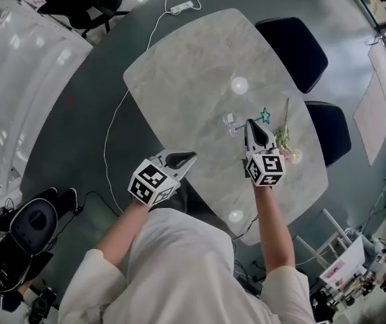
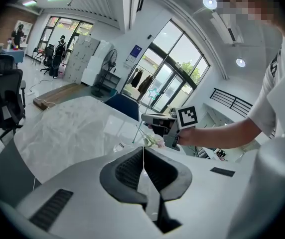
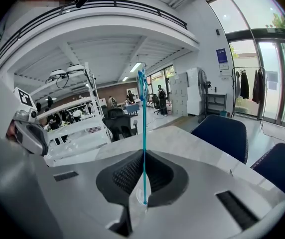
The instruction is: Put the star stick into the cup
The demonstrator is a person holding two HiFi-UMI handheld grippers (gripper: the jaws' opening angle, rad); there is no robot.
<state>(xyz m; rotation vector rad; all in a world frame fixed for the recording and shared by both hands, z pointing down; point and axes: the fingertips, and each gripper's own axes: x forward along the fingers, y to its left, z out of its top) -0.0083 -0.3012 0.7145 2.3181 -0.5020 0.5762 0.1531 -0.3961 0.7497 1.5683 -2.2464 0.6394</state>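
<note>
My right gripper (image 1: 253, 128) is shut on the thin teal star stick (image 3: 143, 148), which rises upright from between the jaws. The outlined teal star (image 1: 265, 116) at its tip hovers over the marble table (image 1: 179, 79); in the right gripper view the star (image 3: 141, 82) shows edge-on. A small clear cup (image 1: 229, 121) stands on the table just left of the right gripper's tips. My left gripper (image 1: 190, 157) hangs over the table's near edge, jaws shut with nothing between them (image 2: 143, 156). In the left gripper view the right gripper (image 2: 158, 122) and the star (image 2: 155, 94) are ahead.
A pale flower sprig (image 1: 284, 138) lies on the table right of the right gripper. Two dark blue chairs (image 1: 294, 46) (image 1: 333, 132) stand along the far right side. A white cable and power strip (image 1: 181, 7) lie on the floor beyond the table.
</note>
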